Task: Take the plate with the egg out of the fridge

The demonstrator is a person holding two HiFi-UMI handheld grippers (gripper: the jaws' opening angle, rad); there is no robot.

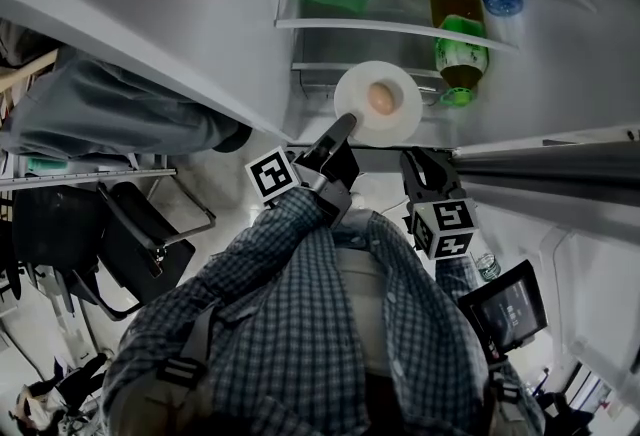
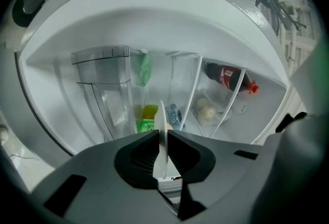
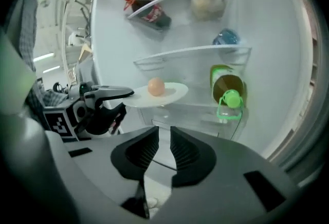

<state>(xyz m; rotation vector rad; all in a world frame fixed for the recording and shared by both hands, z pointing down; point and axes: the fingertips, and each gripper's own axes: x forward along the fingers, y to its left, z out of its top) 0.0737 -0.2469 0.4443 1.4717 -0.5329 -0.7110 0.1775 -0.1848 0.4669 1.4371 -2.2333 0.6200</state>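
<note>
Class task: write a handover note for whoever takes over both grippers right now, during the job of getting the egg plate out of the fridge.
Left gripper: shut on the rim of the round white plate, holding it level.
Right gripper: empty, jaws a narrow gap apart.
The brown egg sits mid-plate, at the front of the open white fridge.
Done: plate gripped.
Left: draw it fully out, kept level so the egg likely won't roll.

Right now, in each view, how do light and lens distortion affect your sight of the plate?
Head view: dim overall, shelves bowed; the plate is the brightest spot. Left gripper view: dark vignetted corners, the plate seen only edge-on in the left gripper. Right gripper view: evenly lit, shelves curved, plate and egg clear.
</note>
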